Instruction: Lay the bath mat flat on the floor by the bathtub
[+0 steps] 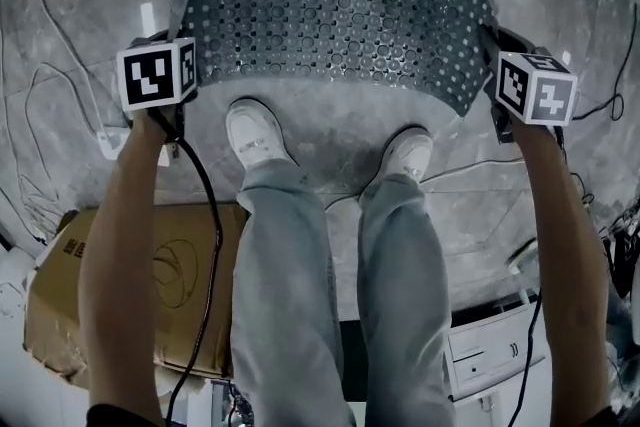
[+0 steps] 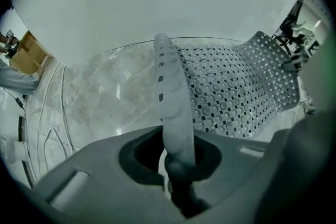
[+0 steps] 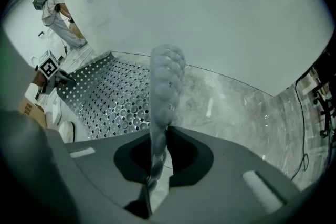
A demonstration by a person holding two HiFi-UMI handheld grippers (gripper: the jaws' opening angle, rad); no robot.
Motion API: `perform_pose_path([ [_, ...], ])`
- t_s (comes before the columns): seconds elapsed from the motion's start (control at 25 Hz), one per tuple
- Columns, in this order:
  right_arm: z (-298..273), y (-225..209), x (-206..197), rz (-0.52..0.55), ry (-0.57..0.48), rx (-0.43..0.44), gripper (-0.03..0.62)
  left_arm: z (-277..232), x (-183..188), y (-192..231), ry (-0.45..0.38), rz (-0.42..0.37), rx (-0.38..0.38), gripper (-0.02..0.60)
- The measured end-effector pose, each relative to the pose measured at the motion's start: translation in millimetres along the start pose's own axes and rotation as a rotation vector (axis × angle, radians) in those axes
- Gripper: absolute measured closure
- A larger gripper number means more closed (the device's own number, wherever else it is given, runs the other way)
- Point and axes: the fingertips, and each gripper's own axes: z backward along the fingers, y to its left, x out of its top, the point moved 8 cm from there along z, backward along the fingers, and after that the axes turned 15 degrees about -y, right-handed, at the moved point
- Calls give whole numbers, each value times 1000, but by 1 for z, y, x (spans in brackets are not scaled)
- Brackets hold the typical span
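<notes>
The grey perforated bath mat (image 1: 330, 5) hangs stretched between my two grippers over the marble floor (image 1: 330, 130). Its far part lies towards the white bathtub wall (image 2: 157, 8). My left gripper (image 1: 178, 40) is shut on the mat's near left corner, and that pinched edge (image 2: 170, 102) rises from between its jaws. My right gripper (image 1: 492, 50) is shut on the near right corner, whose edge (image 3: 165, 81) stands upright in its jaws. The near edge is lifted and curled at both corners. In the right gripper view the mat (image 3: 110, 97) spreads away to the left.
The person's legs and white shoes (image 1: 255, 135) stand just behind the mat's near edge. A cardboard box (image 1: 130, 285) lies at lower left and a white drawer unit (image 1: 490, 355) at lower right. Cables (image 1: 60, 105) run over the floor. Another person (image 3: 55, 8) stands far off.
</notes>
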Motion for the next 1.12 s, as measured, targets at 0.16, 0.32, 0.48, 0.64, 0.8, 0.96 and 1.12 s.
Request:
perform_pose_path([
  [0.16,-2,-6,-15,-14,15,-38,563,-8,-6,7,30,25,56,522],
  [0.32,0,-14,-26,-7,34,-78,522,-8,-5,9,26,44,83,518],
  [0.48,12,-24,-40,-64,60,-123,454,4,-11,16,37,54,119,515],
  [0.64,25,-17,-46,-89,62,-110,457,25,-21,27,36,90,155,539],
  [0.8,35,-4,-45,-112,55,-94,465,45,-29,28,32,142,169,575],
  [0.96,42,11,-39,-155,38,-82,477,60,-29,15,31,145,139,577],
  [1.12,48,26,-33,-181,22,-61,501,73,-24,-7,13,183,103,577],
])
